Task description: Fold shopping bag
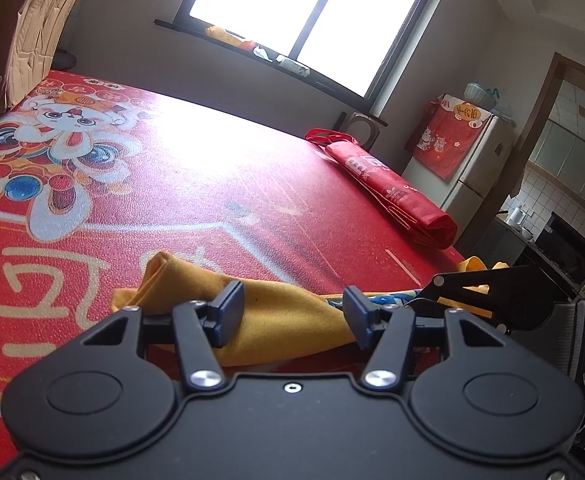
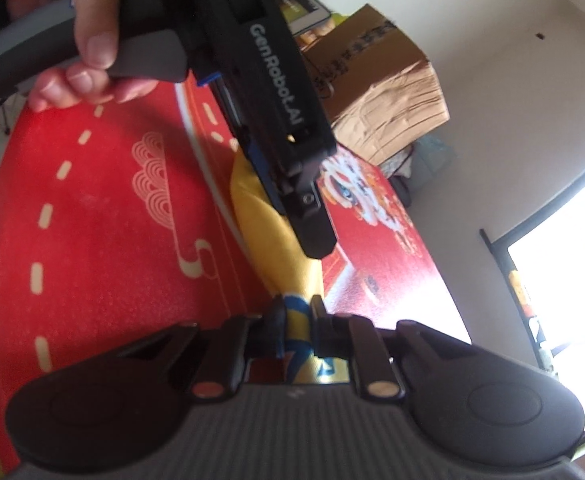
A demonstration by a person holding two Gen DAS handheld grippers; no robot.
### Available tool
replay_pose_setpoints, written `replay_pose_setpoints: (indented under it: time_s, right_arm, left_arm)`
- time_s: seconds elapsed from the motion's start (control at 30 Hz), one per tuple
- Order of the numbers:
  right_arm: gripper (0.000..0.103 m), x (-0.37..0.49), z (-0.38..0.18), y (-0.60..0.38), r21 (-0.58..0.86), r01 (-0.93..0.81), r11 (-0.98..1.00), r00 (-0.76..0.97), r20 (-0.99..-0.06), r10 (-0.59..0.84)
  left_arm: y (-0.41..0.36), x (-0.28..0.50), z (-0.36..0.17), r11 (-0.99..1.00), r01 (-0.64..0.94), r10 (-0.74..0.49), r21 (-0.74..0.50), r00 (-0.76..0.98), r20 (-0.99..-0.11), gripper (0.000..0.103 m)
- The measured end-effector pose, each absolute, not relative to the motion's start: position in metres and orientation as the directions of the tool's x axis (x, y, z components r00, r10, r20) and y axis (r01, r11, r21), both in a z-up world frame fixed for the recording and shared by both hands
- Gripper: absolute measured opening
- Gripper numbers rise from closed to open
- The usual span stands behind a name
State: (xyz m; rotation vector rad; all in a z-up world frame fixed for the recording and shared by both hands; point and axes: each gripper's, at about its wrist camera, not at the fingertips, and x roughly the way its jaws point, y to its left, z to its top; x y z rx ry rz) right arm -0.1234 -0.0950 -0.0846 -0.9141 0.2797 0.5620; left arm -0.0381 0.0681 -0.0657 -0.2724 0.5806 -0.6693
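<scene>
A yellow cloth shopping bag lies bunched in a long strip on the red printed tablecloth. My left gripper stands open over it, its pads apart on either side of the cloth and not pressing it. In the right wrist view the bag runs away from me, and my right gripper is shut on its near end, where a blue print shows. The left gripper, held by a hand, hangs over the bag's far part.
A folded red bag lies near the table's far right edge. A cardboard box stands at the table's far corner by the wall. Beyond the edge are a white fridge and a bright window.
</scene>
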Motion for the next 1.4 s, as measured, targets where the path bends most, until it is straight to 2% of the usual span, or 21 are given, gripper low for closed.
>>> replay_pose_setpoints:
  time_s: [0.2, 0.27, 0.37, 0.53, 0.67, 0.83, 0.93, 1.03, 1.13, 1.23, 1.4]
  right_arm:
    - [0.011, -0.124, -0.083, -0.097, -0.631, -0.565, 0.531, 0.825, -0.444, 0.349]
    - [0.011, -0.124, -0.082, -0.098, -0.625, -0.563, 0.540, 0.826, -0.439, 0.353]
    - [0.011, -0.123, -0.080, -0.100, -0.611, -0.557, 0.562, 0.830, -0.428, 0.358]
    - [0.011, -0.119, -0.073, -0.106, -0.570, -0.539, 0.620, 0.841, -0.403, 0.361]
    - [0.011, -0.120, -0.072, -0.107, -0.558, -0.540, 0.630, 0.840, -0.401, 0.366]
    - [0.011, -0.120, -0.070, -0.113, -0.547, -0.544, 0.636, 0.838, -0.390, 0.382]
    - [0.011, -0.127, -0.069, -0.118, -0.541, -0.550, 0.637, 0.835, -0.387, 0.392]
    - [0.011, -0.128, -0.069, -0.118, -0.542, -0.553, 0.632, 0.832, -0.386, 0.397]
    - [0.011, -0.129, -0.070, -0.118, -0.541, -0.558, 0.629, 0.829, -0.392, 0.398]
    - [0.011, -0.130, -0.072, -0.117, -0.547, -0.560, 0.622, 0.828, -0.397, 0.397]
    - [0.011, -0.123, -0.071, -0.110, -0.545, -0.574, 0.611, 0.818, -0.418, 0.396]
  left_arm:
    - [0.069, -0.057, -0.054, 0.787, 0.457, -0.608, -0.415, 0.688, -0.395, 0.079]
    - [0.074, -0.069, -0.048, 0.791, 0.453, -0.597, -0.411, 0.717, -0.359, 0.086]
    - [0.086, -0.079, -0.043, 0.752, 0.451, -0.627, -0.481, 0.715, -0.309, 0.086]
    - [0.098, -0.075, -0.056, 0.637, 0.384, -0.695, -0.669, 0.660, -0.283, 0.087]
    - [0.091, -0.067, -0.065, 0.577, 0.374, -0.734, -0.726, 0.628, -0.259, 0.087]
    - [0.084, -0.043, -0.076, 0.587, 0.275, -0.690, -0.762, 0.661, -0.293, 0.087]
    - [0.084, -0.028, -0.082, 0.600, 0.221, -0.655, -0.769, 0.688, -0.313, 0.080]
    - [0.081, -0.018, -0.083, 0.624, 0.202, -0.626, -0.755, 0.708, -0.328, 0.077]
    - [0.076, -0.013, -0.088, 0.657, 0.195, -0.600, -0.728, 0.719, -0.349, 0.050]
    - [0.075, -0.010, -0.091, 0.660, 0.208, -0.600, -0.722, 0.723, -0.341, 0.048]
    - [0.070, -0.008, -0.087, 0.688, 0.239, -0.600, -0.685, 0.718, -0.352, 0.033]
